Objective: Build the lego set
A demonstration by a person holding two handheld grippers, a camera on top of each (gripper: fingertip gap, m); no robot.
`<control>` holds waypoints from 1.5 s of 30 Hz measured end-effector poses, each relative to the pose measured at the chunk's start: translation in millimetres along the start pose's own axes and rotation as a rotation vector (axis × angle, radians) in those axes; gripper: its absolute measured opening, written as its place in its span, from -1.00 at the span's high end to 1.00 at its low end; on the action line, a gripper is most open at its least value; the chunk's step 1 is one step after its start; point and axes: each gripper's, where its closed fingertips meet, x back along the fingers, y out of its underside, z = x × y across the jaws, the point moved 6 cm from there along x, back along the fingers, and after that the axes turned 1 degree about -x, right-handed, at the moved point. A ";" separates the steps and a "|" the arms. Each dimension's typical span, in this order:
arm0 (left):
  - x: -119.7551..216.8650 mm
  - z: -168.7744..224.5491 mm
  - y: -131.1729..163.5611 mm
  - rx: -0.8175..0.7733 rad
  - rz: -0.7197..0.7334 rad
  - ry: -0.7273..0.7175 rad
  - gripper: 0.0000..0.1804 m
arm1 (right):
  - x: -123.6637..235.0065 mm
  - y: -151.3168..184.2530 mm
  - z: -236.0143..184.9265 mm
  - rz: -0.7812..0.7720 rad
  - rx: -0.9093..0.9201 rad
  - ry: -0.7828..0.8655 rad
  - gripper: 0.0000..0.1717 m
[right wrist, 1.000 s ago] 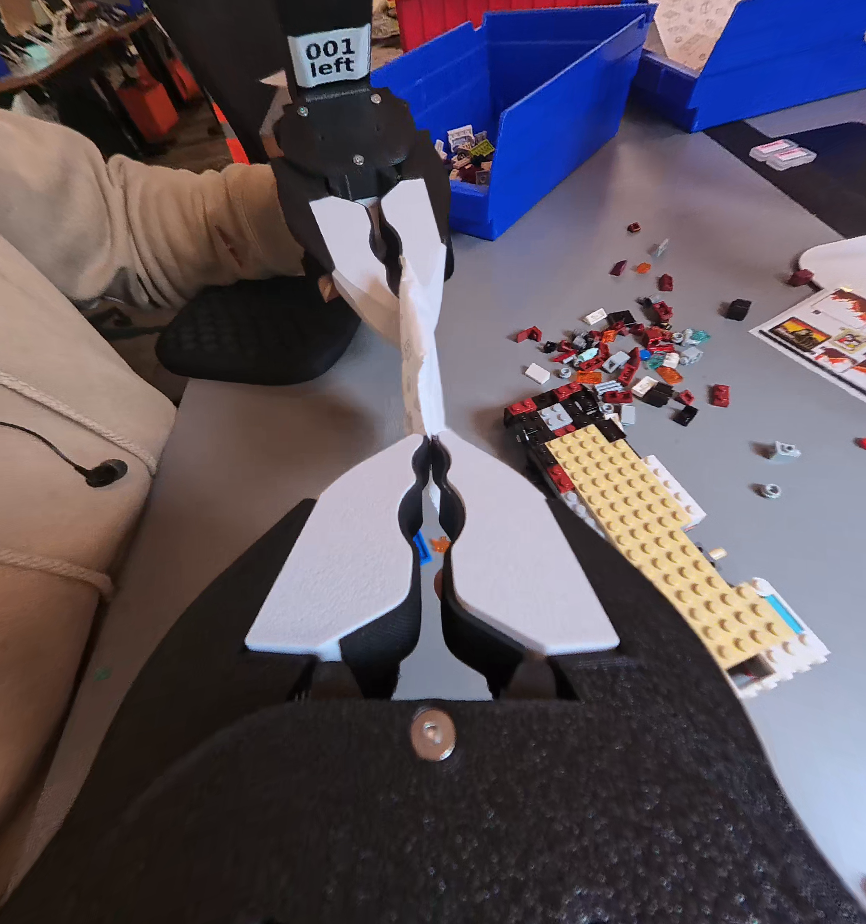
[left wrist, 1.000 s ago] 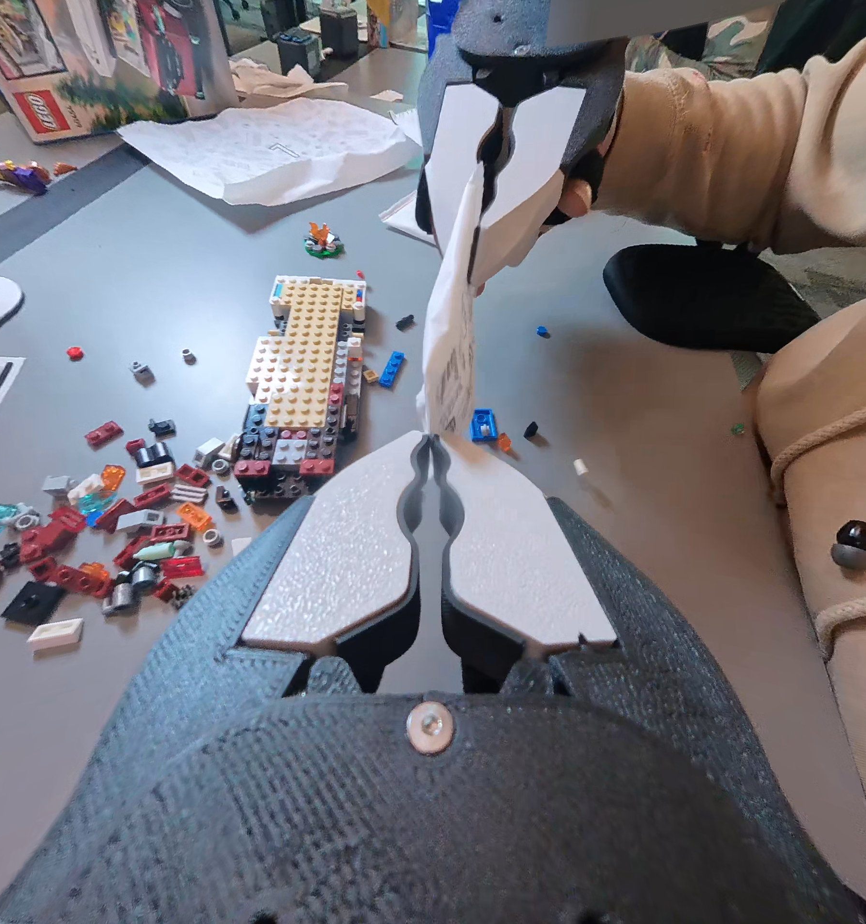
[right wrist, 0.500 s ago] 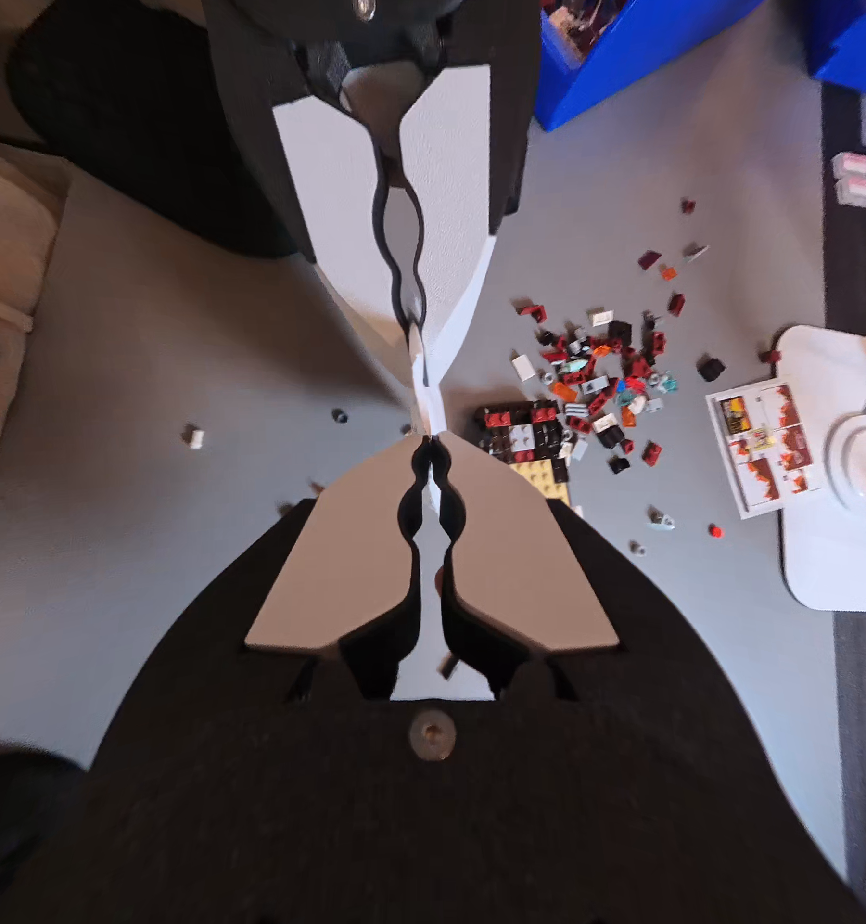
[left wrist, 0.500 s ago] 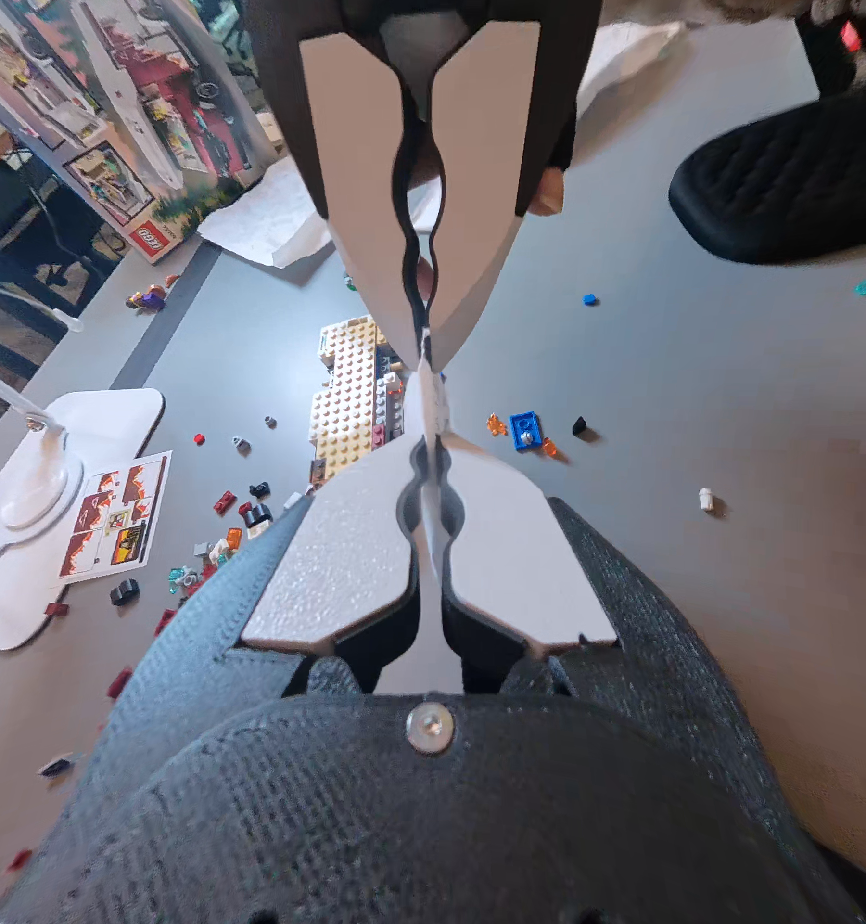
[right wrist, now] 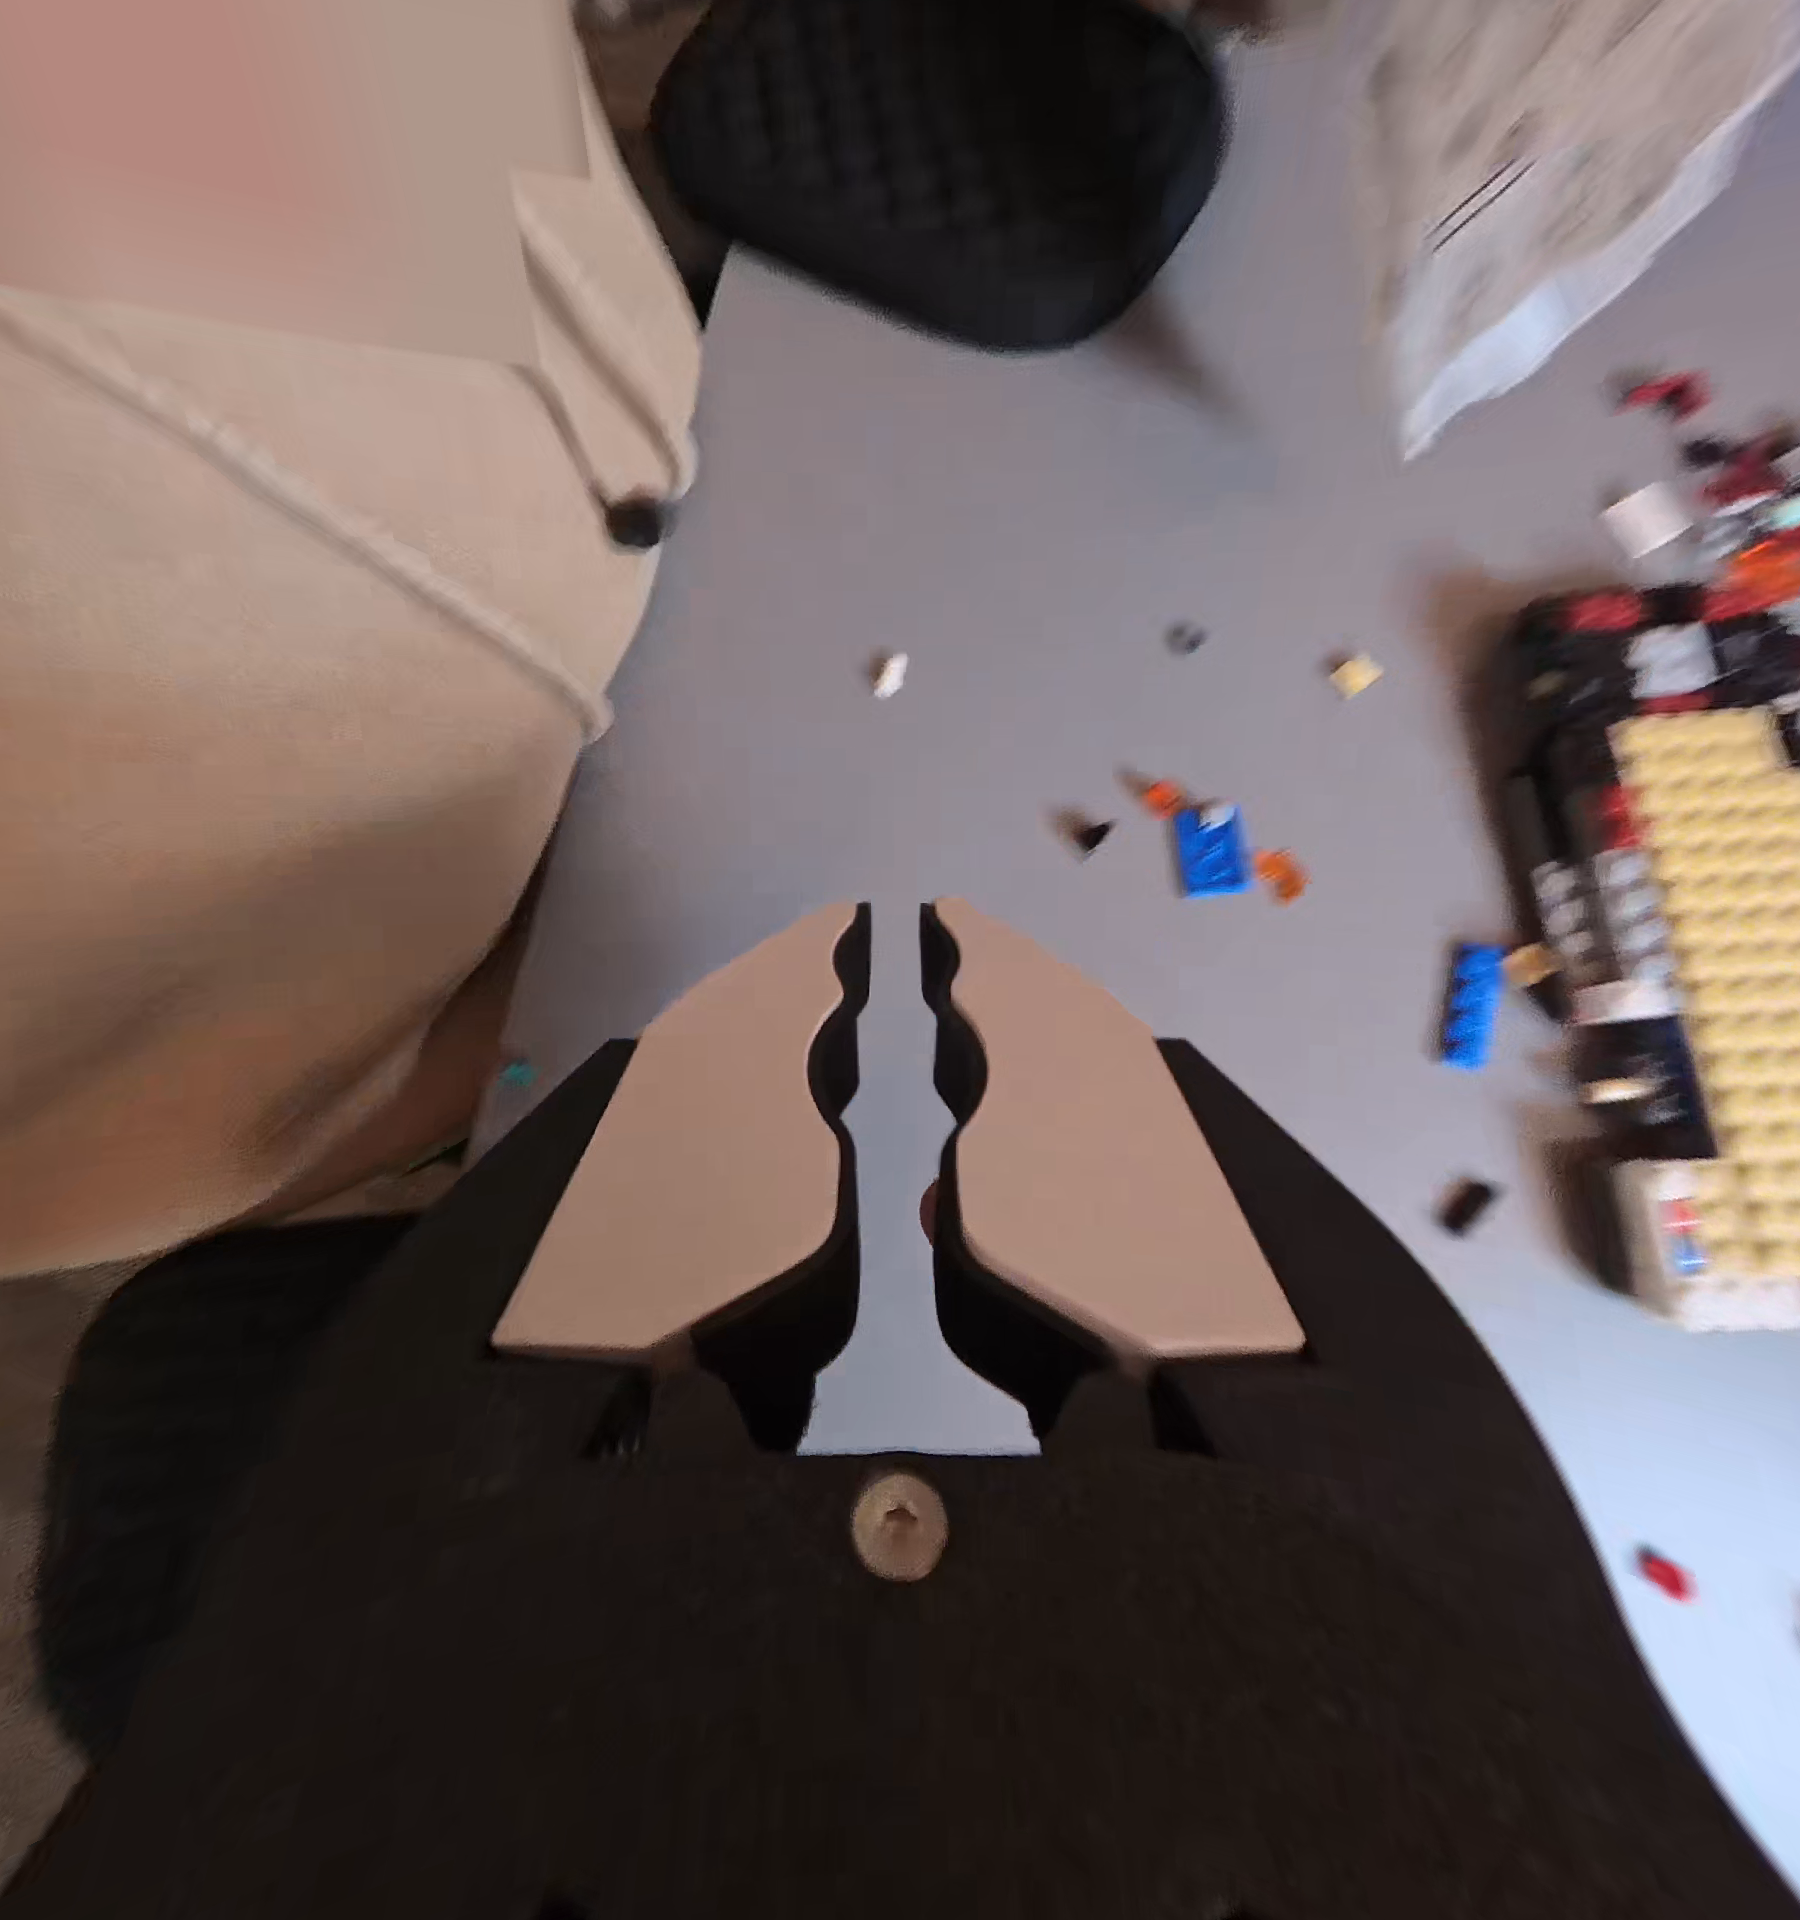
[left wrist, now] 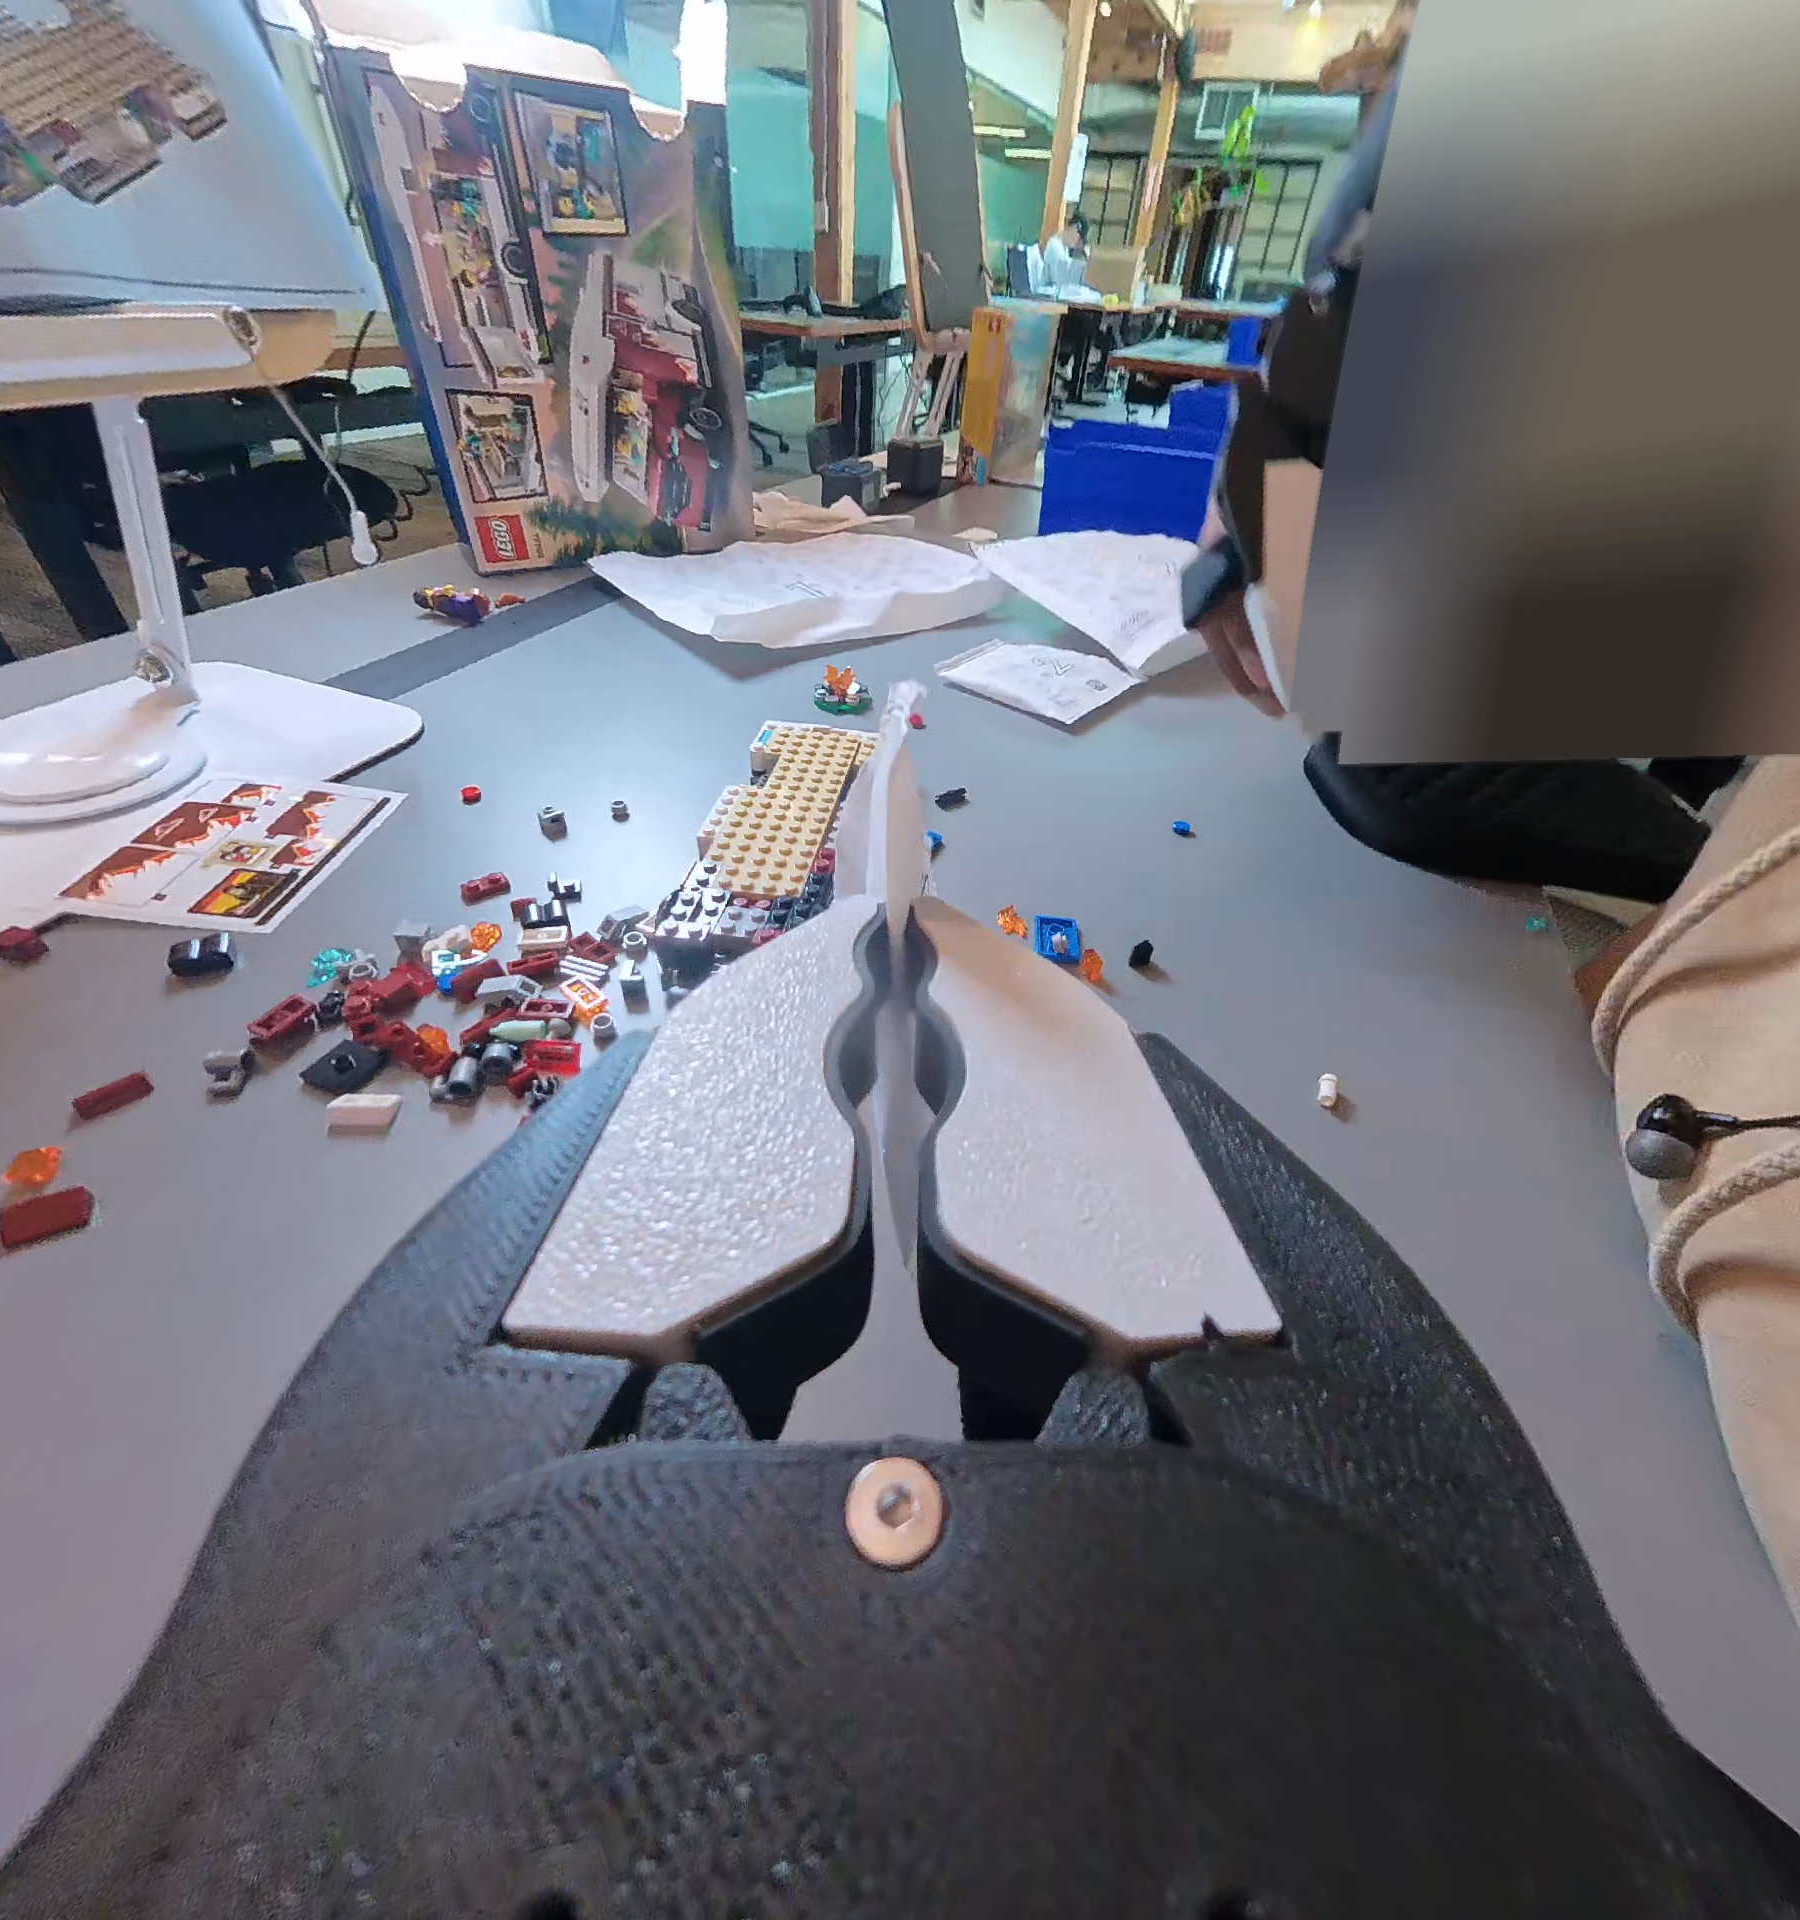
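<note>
White paper bag [left wrist: 894, 821]: thin, crumpled, clamped edge-on between the closed fingers of the left gripper [left wrist: 898, 914]; it sticks up past the fingertips over the near end of the tan brick plate [left wrist: 794, 805], its top end loose.

Right gripper [right wrist: 896, 906]: fingers slightly parted, nothing between them, grey table [right wrist: 927, 582] showing through the gap. It hangs well off from the tan brick plate, on the side toward the person's beige sweater [right wrist: 252, 727]; this view is blurred.

Blue plate [left wrist: 1057, 938] with orange bits: just beside the tan brick plate, right of the left fingertips.

Loose red and grey bricks [left wrist: 439, 997]: scattered on the plate's left.

Sticker sheet [left wrist: 236, 852], white stand base [left wrist: 127, 748]: farther left.

Risks, as I judge them: held at one end only, the bag may slip out or tear; if anything remains inside, it could spill among the loose bricks; a low swing could knock the plate.
</note>
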 end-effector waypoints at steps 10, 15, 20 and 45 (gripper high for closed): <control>5.3 -7.2 -0.2 0.087 0.059 -0.002 0.99 | -31.8 49.4 -83.6 -0.238 -0.042 -0.107 0.82; 4.0 -4.1 0.3 0.065 0.043 -0.002 0.99 | -40.2 50.6 -91.9 -0.366 0.028 -0.061 0.79; 4.6 -3.7 0.6 0.071 0.044 0.001 0.99 | -49.6 50.5 -95.3 -0.497 0.102 -0.037 0.81; 7.9 -4.6 5.4 0.123 0.054 0.037 0.99 | -36.1 38.5 63.2 -0.256 -0.050 0.191 0.78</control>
